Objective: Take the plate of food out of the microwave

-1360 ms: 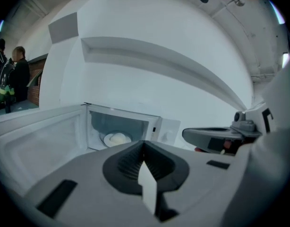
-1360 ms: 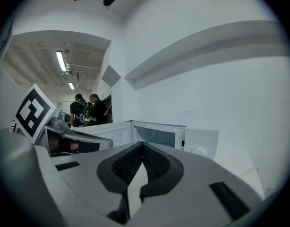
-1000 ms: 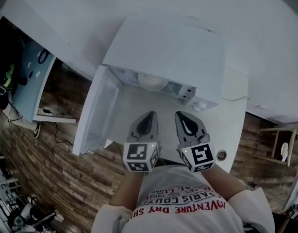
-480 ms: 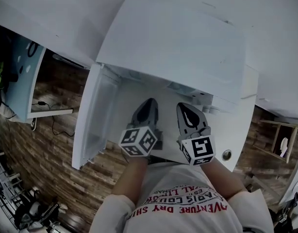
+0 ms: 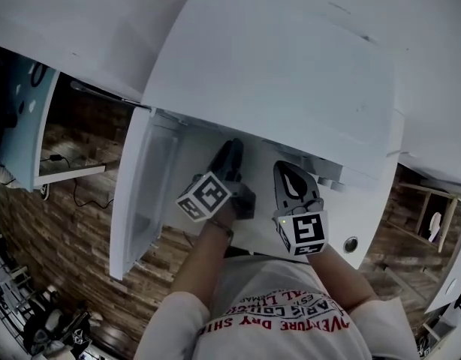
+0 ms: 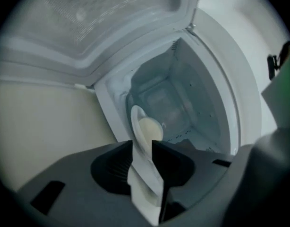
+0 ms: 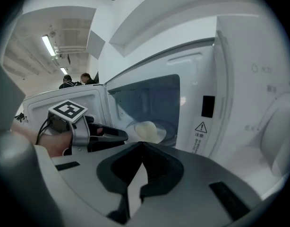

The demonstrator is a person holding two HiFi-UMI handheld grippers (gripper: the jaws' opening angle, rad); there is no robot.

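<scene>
Plate of food (image 6: 145, 131) inside microwave (image 5: 275, 73), hidden from head view; left tool (image 6: 142, 145) just parted, empty; right tool (image 7: 142, 144) closed, empty

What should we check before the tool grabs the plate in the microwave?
1. Door of the microwave open: ok.
2. Plate with food inside, in sight: ok.
3. Left tool open: ok. Its jaws have just been opening; the plate shows through the gap, with no pad pressing on it.
4. Plate rim already between the jaws: cannot tell.
5. Right tool clear of the way: ok. It is shut and empty, beside the left tool.
</scene>
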